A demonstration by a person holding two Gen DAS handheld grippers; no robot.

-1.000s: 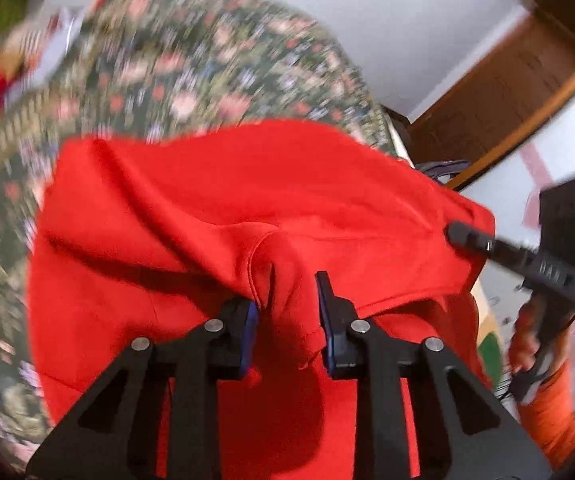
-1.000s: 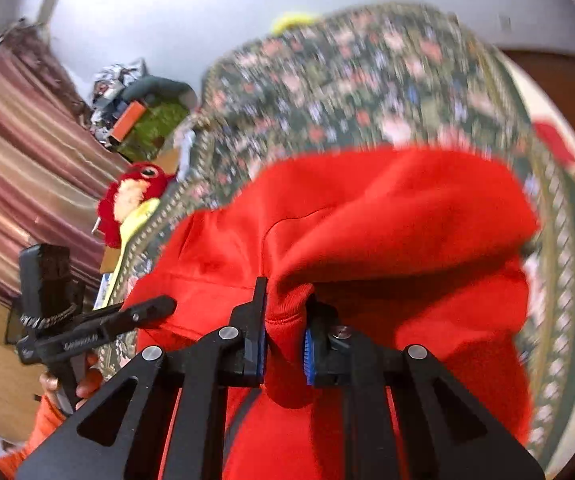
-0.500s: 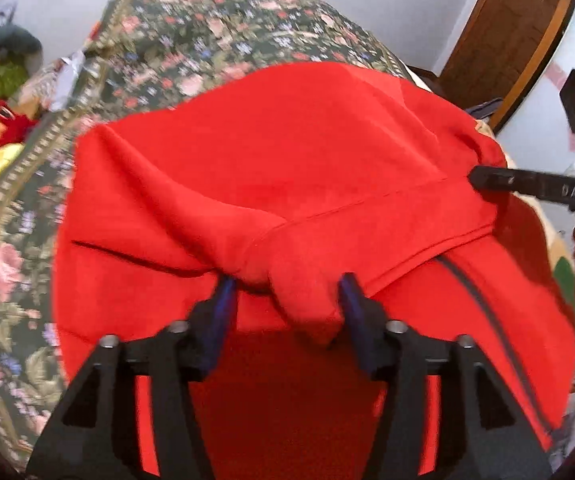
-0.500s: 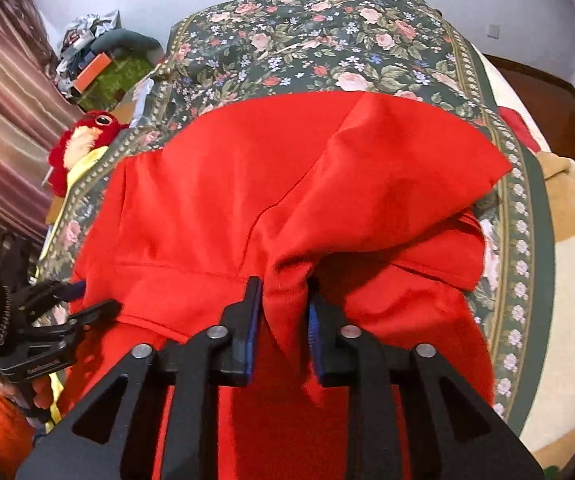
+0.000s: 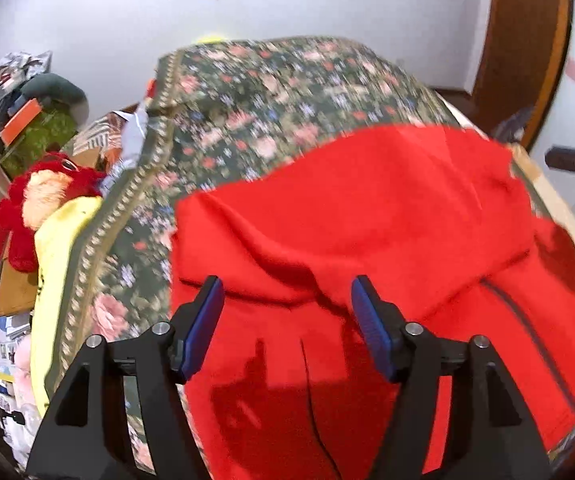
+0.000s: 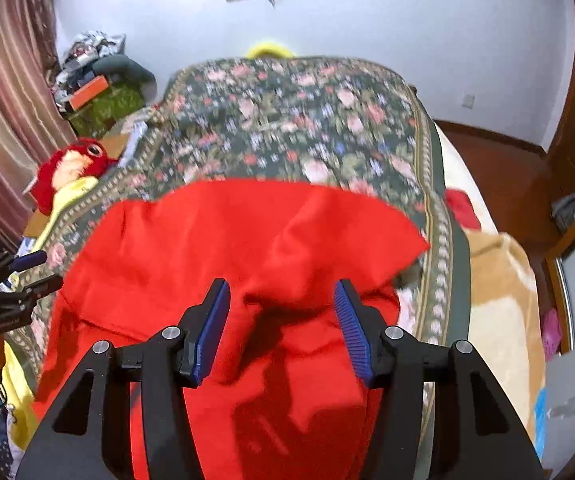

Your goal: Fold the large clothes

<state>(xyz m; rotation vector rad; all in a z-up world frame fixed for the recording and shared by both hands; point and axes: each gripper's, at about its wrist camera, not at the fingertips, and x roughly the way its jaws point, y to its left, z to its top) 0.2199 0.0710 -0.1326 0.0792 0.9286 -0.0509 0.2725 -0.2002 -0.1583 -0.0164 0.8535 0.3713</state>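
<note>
The soft red fleece garment [image 5: 367, 232] lies folded on the floral green bedspread [image 5: 271, 92], filling each frame's lower centre, its fold running left to right. Left tool [image 5: 287, 316] and right tool [image 6: 281, 320] are opening, jaws spread above the cloth, pinching nothing.

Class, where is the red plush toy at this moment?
The red plush toy sits at the left edge of both wrist views, beside the floral bedspread, resting against yellow fabric, below the cluttered green box.
</note>
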